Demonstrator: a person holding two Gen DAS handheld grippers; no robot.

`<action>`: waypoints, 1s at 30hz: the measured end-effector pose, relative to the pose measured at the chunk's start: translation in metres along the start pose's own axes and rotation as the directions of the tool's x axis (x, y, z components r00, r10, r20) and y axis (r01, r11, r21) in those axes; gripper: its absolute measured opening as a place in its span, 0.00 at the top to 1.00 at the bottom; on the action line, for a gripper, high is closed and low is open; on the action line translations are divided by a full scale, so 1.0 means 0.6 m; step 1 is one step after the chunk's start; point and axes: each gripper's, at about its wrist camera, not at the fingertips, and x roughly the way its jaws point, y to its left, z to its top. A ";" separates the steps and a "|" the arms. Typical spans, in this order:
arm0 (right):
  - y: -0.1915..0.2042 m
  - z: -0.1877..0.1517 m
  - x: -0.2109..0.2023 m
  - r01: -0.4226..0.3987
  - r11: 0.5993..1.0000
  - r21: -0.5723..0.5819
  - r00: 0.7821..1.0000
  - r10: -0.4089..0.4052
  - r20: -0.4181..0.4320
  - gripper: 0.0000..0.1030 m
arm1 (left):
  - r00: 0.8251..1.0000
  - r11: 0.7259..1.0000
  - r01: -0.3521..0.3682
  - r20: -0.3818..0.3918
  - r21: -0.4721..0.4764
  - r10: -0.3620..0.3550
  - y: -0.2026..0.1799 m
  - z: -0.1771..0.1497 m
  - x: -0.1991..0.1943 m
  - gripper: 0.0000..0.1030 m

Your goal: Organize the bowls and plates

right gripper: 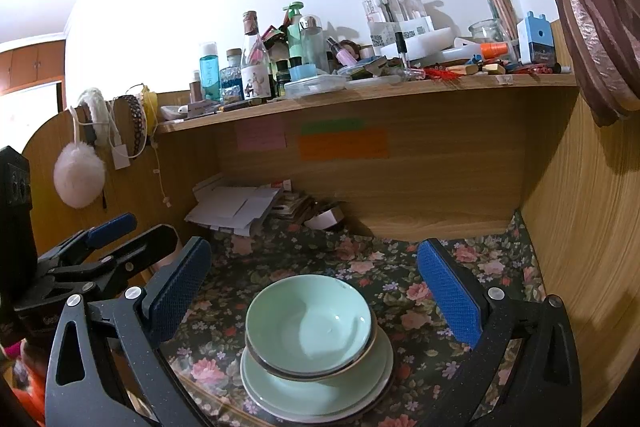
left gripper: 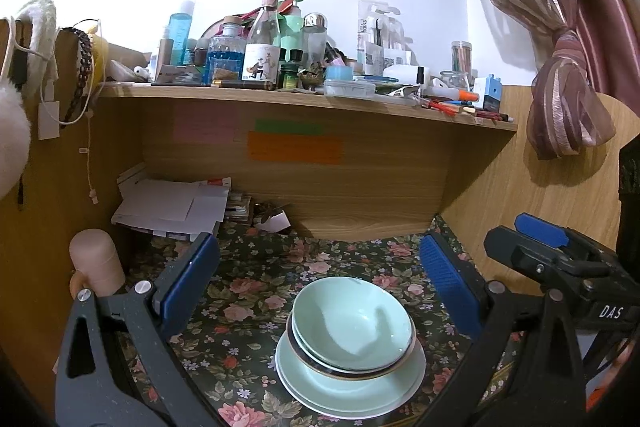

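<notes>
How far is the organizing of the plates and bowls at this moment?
It looks nearly or fully done. The green bowls are nested one inside another and sit on the stacked green plates on the floral tablecloth. Nothing is in hand: the left gripper and the right gripper are both open above the stack. No loose dish shows in either view, so little seems left, perhaps only moving the stack.

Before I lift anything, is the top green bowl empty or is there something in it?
Empty: the top bowl shows only bare, glossy green inside in both wrist views.
</notes>
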 end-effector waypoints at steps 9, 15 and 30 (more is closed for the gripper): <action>0.001 0.000 0.000 0.002 1.000 0.001 1.000 -0.002 0.000 0.00 | 1.000 1.000 0.021 -0.006 -0.006 -0.021 0.004 0.001 0.003 0.01; -0.003 0.001 0.001 -0.003 1.000 0.000 1.000 0.003 -0.002 0.00 | 0.999 0.999 0.036 -0.005 0.000 -0.036 0.003 0.002 0.004 0.01; -0.010 0.004 0.018 0.006 1.000 0.015 1.000 -0.006 -0.014 0.00 | 0.999 0.999 0.032 -0.021 0.004 -0.032 0.001 0.000 0.015 0.01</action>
